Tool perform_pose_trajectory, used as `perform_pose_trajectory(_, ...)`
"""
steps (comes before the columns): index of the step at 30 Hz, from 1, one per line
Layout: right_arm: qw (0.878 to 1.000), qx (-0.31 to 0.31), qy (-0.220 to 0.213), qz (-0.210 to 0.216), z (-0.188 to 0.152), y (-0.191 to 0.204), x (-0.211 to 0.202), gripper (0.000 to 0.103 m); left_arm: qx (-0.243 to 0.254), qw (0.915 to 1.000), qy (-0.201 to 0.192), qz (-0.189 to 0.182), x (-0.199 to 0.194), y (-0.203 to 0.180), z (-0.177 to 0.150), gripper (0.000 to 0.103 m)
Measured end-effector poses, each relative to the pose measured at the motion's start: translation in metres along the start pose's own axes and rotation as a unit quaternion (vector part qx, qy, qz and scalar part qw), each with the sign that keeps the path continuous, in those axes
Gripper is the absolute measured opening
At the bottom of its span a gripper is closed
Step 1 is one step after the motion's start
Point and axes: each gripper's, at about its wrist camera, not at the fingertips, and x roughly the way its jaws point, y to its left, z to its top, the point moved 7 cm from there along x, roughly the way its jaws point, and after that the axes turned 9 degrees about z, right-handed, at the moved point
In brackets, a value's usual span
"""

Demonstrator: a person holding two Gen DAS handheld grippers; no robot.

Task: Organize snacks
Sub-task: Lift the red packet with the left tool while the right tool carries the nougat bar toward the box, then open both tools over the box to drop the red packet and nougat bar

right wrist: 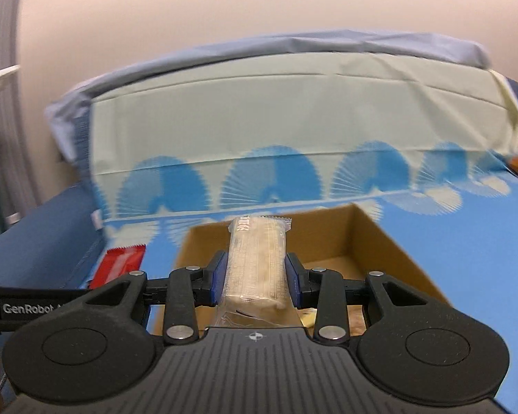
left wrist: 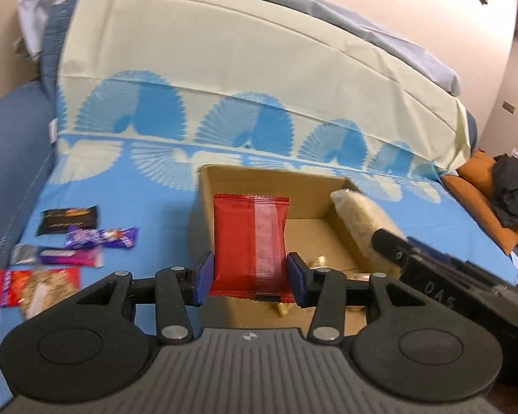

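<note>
**Both claws loaded over the box**

The left claw (left wrist: 248,270) has its blue pads pinching a red snack packet (left wrist: 250,245), one pad on each long edge, the packet standing upright with its crimped top edge up and a pale seam strip running down its face. It hangs right in front of the open cardboard box (left wrist: 224,186), at the box's left side. And there's the right claw (right wrist: 253,276), pads pressed in on a pale, clear-wrapped snack bar (right wrist: 255,262), the bar pointing straight ahead along the fingers with its sealed end out front, above the near part of the box. From the left wrist view the same bar shows at the right edge of the box, slanting over its wall, with the right claw's black body just below it.

Down in the box, a few small gold-wrapped pieces (left wrist: 319,262) lie on the cardboard floor; what else is in there, hard to tell. Out on the blue patterned sheet (left wrist: 138,200), well left of the box, the loose snacks wait in a cluster: a black packet (left wrist: 67,220), a purple wrapper (left wrist: 102,236), a purple-and-pink bar (left wrist: 69,255) just beneath it, and a red packet with a pale centre (left wrist: 34,284) nearest the camera. Behind it all, a cream-covered cushion (left wrist: 224,45) props against the wall.
</note>
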Motion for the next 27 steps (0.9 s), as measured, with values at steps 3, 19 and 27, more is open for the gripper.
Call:
perform_pose_trajectory(3,1.0,0.02,0.001,-0.018,-0.002,-0.017,0.001,0.037,0.003,0.9999,0.0,-0.011,0.008,-0.019,0.005,0.05)
perform_pose_trajectory(19,0.998,0.052,0.003,-0.042,-0.003,-0.043,0.001,0.027,0.019,0.9995,-0.002,-0.025,0.032,-0.059,0.022,0.051)
perform_pose_trajectory(27,0.998,0.045,0.008,-0.047,-0.005,-0.04,0.003,0.047,0.024,0.9992,-0.026,-0.018,0.02,-0.047,0.02,0.056)
